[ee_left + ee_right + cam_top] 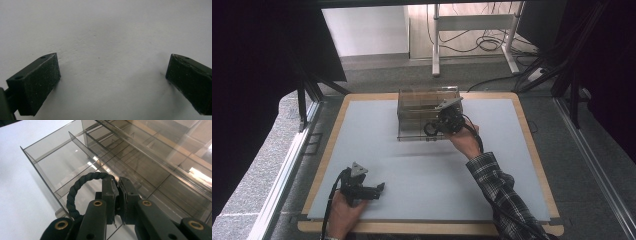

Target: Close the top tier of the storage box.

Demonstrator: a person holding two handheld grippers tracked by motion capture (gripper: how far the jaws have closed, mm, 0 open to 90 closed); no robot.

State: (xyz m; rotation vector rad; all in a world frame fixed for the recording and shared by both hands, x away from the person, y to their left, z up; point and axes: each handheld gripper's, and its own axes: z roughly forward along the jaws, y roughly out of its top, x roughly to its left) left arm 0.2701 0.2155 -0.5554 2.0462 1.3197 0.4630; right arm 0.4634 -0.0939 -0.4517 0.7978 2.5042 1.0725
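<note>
A smoky clear acrylic organizer (428, 91) with several compartments stands at the far middle of the grey mat (422, 175). My right gripper (438, 126) hovers over its front edge, shut on a black twisted rope ring (430, 129). In the right gripper view the ring (72, 195) loops out to the left of the closed gripper (118, 182), above a front compartment of the organizer (57, 160). My left gripper (379, 188) rests low at the near left of the mat, open. In the left gripper view that gripper (112, 62) has its jaws wide apart over bare mat, with nothing between them.
The mat lies on a wooden tabletop (334, 130) with a raised border. Dark curtains and metal frame rails (287, 165) flank both sides. A white table frame (472, 22) and cables stand on the floor beyond.
</note>
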